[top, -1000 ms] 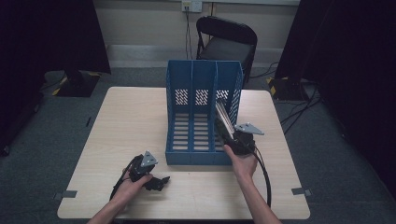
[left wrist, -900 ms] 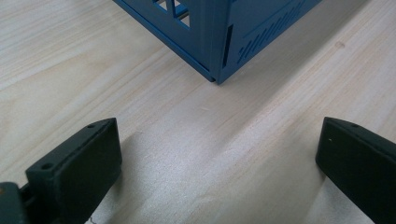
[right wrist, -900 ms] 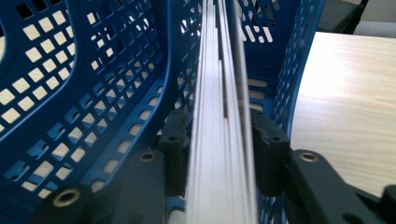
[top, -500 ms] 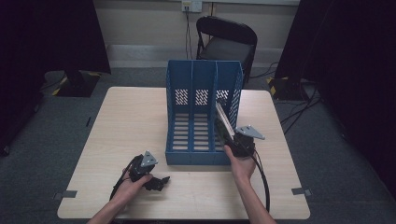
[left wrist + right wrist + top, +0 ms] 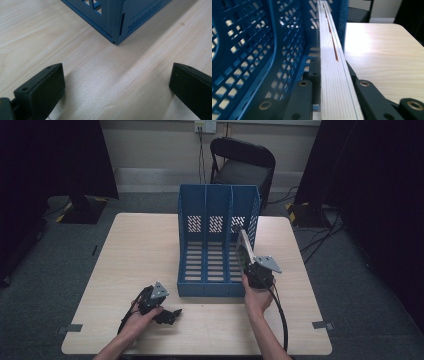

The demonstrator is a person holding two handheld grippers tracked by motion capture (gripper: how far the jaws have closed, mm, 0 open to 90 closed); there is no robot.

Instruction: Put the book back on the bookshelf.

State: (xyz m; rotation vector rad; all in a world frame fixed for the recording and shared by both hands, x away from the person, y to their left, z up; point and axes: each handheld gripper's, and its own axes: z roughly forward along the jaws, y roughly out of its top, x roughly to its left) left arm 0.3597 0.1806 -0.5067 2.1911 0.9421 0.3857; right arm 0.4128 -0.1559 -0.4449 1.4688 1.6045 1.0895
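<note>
A blue three-slot file rack [image 5: 215, 215] stands upright in the middle of the table. A thin, pale book [image 5: 245, 249] leans tilted in its rightmost slot. My right gripper [image 5: 251, 270] is at the rack's front right corner. In the right gripper view its jaws have just been closing and now press both faces of the book [image 5: 330, 62], beside the perforated rack wall [image 5: 249, 50]. My left gripper [image 5: 172, 315] rests near the front edge, left of the rack. In the left gripper view it [image 5: 115, 85] is open over bare wood, facing the rack's corner [image 5: 117, 20].
The light wooden table [image 5: 140, 250] has bare room to the left and right of the rack. A black folding chair [image 5: 242, 165] stands behind the far edge. A cable trails from the right gripper along the forearm.
</note>
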